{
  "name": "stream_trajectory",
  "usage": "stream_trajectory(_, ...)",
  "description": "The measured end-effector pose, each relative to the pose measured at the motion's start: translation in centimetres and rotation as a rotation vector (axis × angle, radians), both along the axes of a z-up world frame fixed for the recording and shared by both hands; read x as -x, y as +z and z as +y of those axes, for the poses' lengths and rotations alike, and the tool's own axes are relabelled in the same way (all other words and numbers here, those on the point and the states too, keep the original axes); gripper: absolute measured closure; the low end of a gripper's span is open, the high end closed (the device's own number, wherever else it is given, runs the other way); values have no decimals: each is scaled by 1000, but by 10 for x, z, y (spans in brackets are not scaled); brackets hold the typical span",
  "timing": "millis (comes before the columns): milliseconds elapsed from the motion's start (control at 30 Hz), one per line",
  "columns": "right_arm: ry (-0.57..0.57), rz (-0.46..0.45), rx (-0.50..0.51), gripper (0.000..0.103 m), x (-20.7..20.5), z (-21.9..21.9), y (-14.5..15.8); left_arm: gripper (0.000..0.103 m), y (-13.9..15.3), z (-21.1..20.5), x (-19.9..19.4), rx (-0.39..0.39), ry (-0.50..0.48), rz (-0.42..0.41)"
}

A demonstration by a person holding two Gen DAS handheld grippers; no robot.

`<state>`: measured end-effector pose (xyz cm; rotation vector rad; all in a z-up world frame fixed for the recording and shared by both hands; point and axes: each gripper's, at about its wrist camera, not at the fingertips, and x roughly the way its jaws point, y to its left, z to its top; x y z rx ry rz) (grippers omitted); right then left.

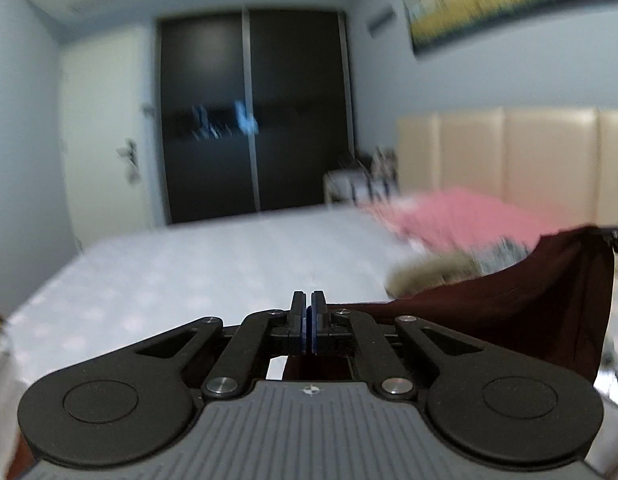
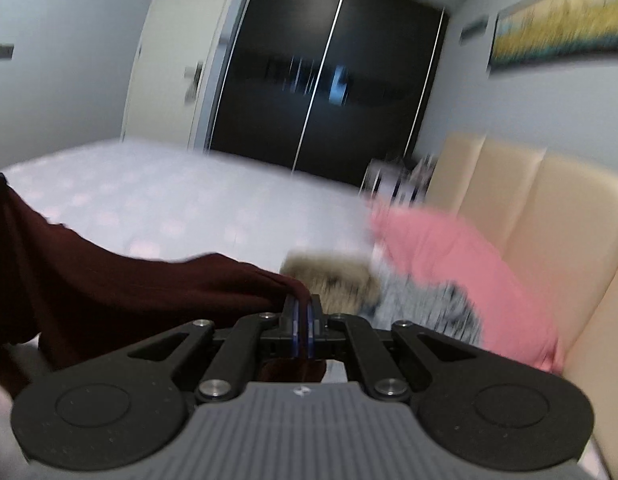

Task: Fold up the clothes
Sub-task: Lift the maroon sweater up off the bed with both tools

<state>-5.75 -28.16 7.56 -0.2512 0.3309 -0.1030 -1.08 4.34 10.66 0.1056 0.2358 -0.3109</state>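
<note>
A dark maroon garment (image 1: 509, 312) hangs stretched between my two grippers above the white bed (image 1: 189, 272). My left gripper (image 1: 308, 300) is shut, blue pads together, with the maroon cloth running off to the right from its fingers and showing beneath them. In the right wrist view my right gripper (image 2: 303, 304) is shut on a bunched edge of the garment (image 2: 129, 288), which sags leftward and rises to the left gripper at the frame's edge. The views are blurred by motion.
A pink garment (image 2: 469, 264), a tan fuzzy item (image 2: 333, 276) and a grey patterned cloth (image 2: 425, 308) lie piled by the beige padded headboard (image 2: 549, 220). A dark sliding wardrobe (image 1: 253, 120), a white door (image 1: 105, 132) and a cluttered bedside table (image 1: 349, 184) stand beyond the bed.
</note>
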Motion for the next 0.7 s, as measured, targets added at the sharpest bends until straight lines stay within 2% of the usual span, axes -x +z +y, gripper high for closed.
stream_trajectory(233,45,-267,59,98,40,38,81,103,100,59,60,54,59,-270)
stream_trajectory(367,76,-399,113,98,71,61,123,103,141,76,102,85,57,-402)
stream_trajectory(500,90,-472,110,98,101,74,147,103,158,81,139,103,54,-473)
stream_trajectory(700,96,-577,93,98,146,84,153,103,159,84,162,107,57,-507)
